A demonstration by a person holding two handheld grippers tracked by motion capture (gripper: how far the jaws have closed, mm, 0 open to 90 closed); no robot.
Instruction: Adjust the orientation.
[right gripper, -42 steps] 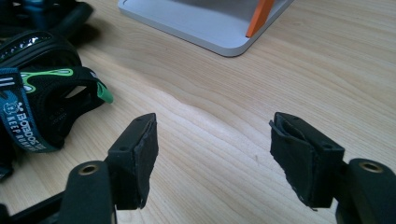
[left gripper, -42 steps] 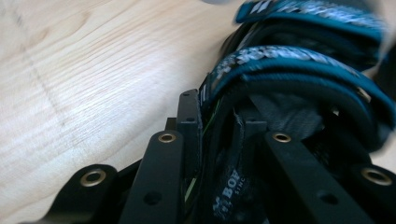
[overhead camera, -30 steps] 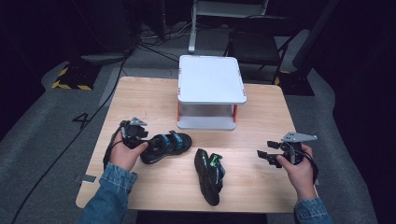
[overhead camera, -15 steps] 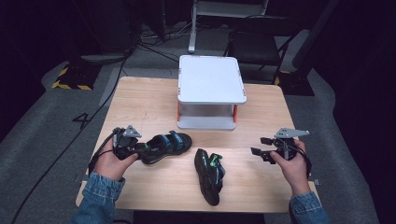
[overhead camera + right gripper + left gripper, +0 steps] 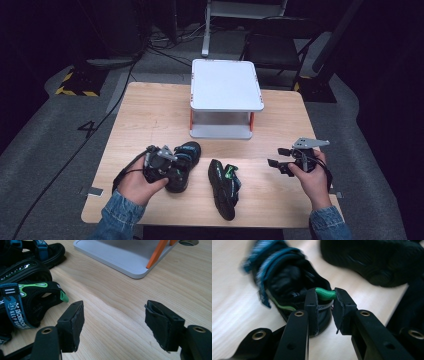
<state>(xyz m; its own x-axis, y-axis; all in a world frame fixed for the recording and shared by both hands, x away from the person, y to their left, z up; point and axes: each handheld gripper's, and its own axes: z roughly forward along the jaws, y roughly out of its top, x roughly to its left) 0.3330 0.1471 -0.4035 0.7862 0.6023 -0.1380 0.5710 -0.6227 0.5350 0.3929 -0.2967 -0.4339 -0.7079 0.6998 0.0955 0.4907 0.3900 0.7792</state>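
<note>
Two black sandals lie on the near half of the wooden table [image 5: 150,110], and your left gripper [image 5: 325,305] has hold of one of them. Its jaws are closed on the heel of the left sandal [image 5: 182,159] — in the left gripper view they pinch the heel rim with its small green pull loop [image 5: 325,293] between the pads. That sandal (blue straps, dark footbed) sits near the table's left-centre, toe pointing far and to the right, with your left hand [image 5: 135,181] wrapped around the gripper just beside it.

The second sandal [image 5: 223,186] lies free to the right of the first, close by but apart, its length running toward the near edge; a green and blue strap shows on it.

Your right gripper [image 5: 278,163] hangs over bare wood on the right side, well apart from both sandals — its jaws spread wide and hold nothing. Farther back, at the table's middle, stands a white two-level stand [image 5: 226,84] with orange posts.
</note>
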